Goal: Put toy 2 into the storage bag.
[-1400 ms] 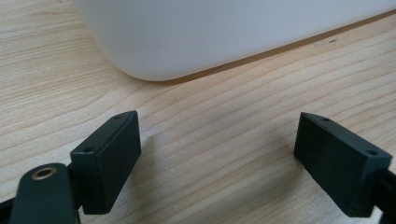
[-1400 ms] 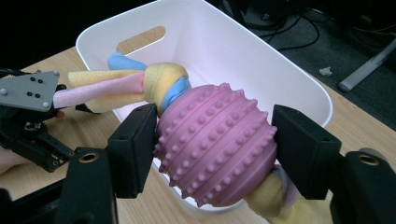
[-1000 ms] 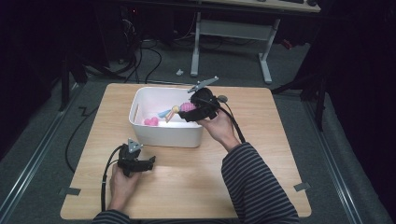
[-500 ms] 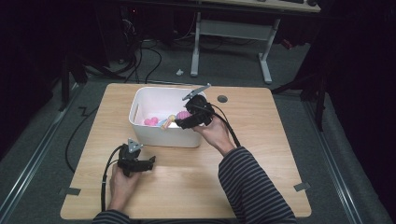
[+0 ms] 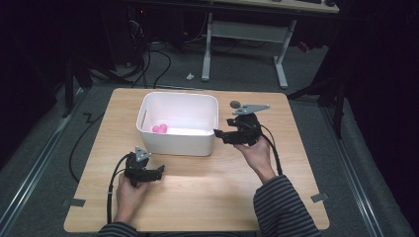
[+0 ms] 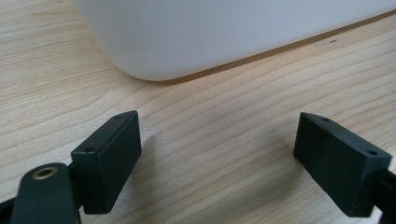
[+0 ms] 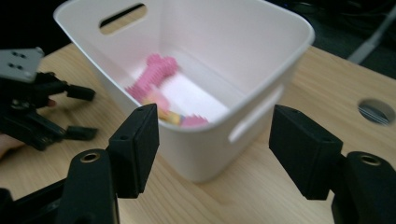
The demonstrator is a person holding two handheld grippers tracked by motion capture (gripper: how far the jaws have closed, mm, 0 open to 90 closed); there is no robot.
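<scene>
The person is holding the right gripper just off the right end of the white bin, its jaws pointing at the bin's wall. From that gripper's own view the jaws are standing apart with nothing between them; they have just been closing in a little, on air. Inside the bin a pink toy is lying on the floor (a bone-like shape, as far as the blur lets me tell), and beside it, against the near wall, something pink and yellow is lying too, too smeared to name. The left gripper is resting on the wooden table in front of the bin, near its front left corner, jaws spread wide and empty, the tabletop showing bare between them.
</scene>
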